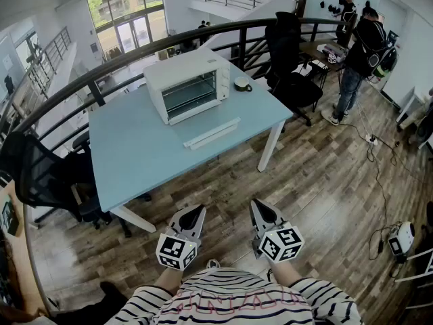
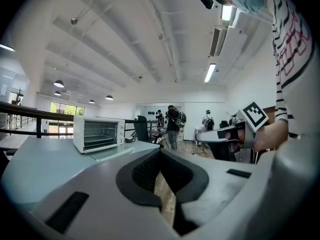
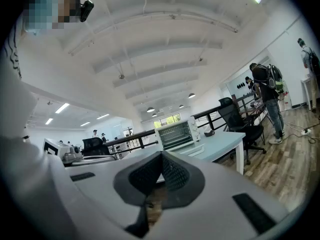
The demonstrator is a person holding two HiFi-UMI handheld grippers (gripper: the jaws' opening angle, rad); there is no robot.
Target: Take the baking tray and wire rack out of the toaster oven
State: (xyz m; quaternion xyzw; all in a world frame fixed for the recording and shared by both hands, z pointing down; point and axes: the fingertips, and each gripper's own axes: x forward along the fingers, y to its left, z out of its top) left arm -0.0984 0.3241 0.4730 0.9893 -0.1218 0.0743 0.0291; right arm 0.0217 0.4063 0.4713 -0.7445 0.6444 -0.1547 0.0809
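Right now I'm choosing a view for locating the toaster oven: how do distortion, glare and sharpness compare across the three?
Head view: strong fisheye bends the railing, the windows are bright, yet the toaster oven is evenly lit and sharp. Left gripper view: dark round vignette, a ceiling light glares, toaster oven small but clear. Right gripper view: same vignette, toaster oven small, edges warped.

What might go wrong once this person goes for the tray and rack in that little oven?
The left gripper and right gripper are shut and short of the table; they must open before grabbing anything. The door of the toaster oven lies open, jutting out low in front, so a gripper may knock it. The cup stands close beside the oven and might get bumped.
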